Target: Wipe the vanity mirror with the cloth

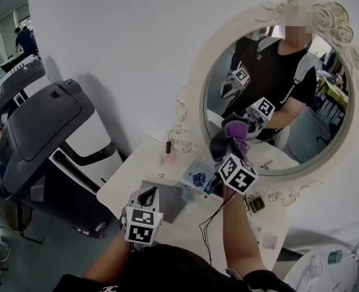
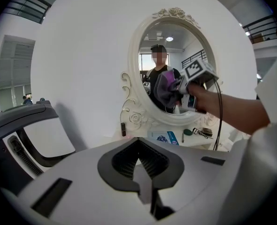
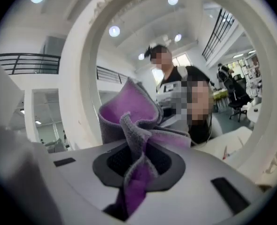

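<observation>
Left hand-held gripper (image 1: 148, 194), nearest the viewer: jaws closed together with nothing between them, held above the white tabletop (image 1: 137, 169). Right hand-held gripper (image 1: 227, 148), raised beyond it: clamped on a crumpled purple-and-grey cloth (image 1: 231, 131), close against the lower left glass of the oval white-framed vanity mirror (image 1: 196, 72).

Head view looks steeply down — all views share the mirror (image 1: 316, 132).

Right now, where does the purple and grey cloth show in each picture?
Head view: purple and grey cloth, centre, lower left of the ornate white oval mirror frame.
Left gripper view: cloth right of centre, within the frame.
Right gripper view: centre, clamped in the right gripper.
Shared landmark: that mirror frame.
</observation>
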Tool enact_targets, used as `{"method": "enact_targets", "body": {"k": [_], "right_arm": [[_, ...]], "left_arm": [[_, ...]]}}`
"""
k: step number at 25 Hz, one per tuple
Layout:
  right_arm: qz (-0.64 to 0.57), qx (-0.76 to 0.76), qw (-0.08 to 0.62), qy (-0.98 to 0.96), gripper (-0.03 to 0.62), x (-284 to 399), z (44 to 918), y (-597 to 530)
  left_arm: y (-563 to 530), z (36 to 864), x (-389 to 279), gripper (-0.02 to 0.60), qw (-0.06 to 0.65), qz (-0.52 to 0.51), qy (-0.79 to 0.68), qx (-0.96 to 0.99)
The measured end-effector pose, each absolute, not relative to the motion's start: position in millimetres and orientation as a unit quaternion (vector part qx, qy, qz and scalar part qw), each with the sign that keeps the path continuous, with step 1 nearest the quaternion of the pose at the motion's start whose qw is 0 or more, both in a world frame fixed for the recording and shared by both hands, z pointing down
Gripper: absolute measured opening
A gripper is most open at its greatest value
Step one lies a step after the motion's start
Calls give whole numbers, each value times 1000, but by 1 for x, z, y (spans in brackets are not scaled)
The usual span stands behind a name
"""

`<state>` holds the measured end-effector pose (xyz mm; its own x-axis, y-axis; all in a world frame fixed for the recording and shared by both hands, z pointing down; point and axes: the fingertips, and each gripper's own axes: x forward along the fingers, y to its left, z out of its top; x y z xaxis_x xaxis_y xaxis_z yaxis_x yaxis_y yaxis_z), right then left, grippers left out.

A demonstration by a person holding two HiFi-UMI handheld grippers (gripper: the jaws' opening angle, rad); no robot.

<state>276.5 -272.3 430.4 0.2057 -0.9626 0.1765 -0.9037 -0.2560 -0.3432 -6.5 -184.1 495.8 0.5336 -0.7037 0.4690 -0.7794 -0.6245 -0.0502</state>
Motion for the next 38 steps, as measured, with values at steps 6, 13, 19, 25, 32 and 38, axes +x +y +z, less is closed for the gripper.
{"method": "enact_targets", "body": {"k": [6,13,19,25,32,38], "right_arm": [[21,-830,219,513,51,358,244,-184],[94,-868,251,417,51,442,161,-116],[128,-862,265,412,51,452,115,-107],[182,-856,193,444,51,429,63,-129],[257,-856,126,431,51,392,37,-165],[274,-852,84,437,51,363,28,-192]], "left_arm": [[-186,499,-10,-2,92,222,-430,870],[-188,505,-11,-2,102,222,-425,872],[-192,507,-2,-2,98,226,-414,876],[-200,512,5,-2,108,226,-408,878],[-207,515,27,-2,109,220,-382,891],[-205,517,45,-2,105,228,-356,900]]}}
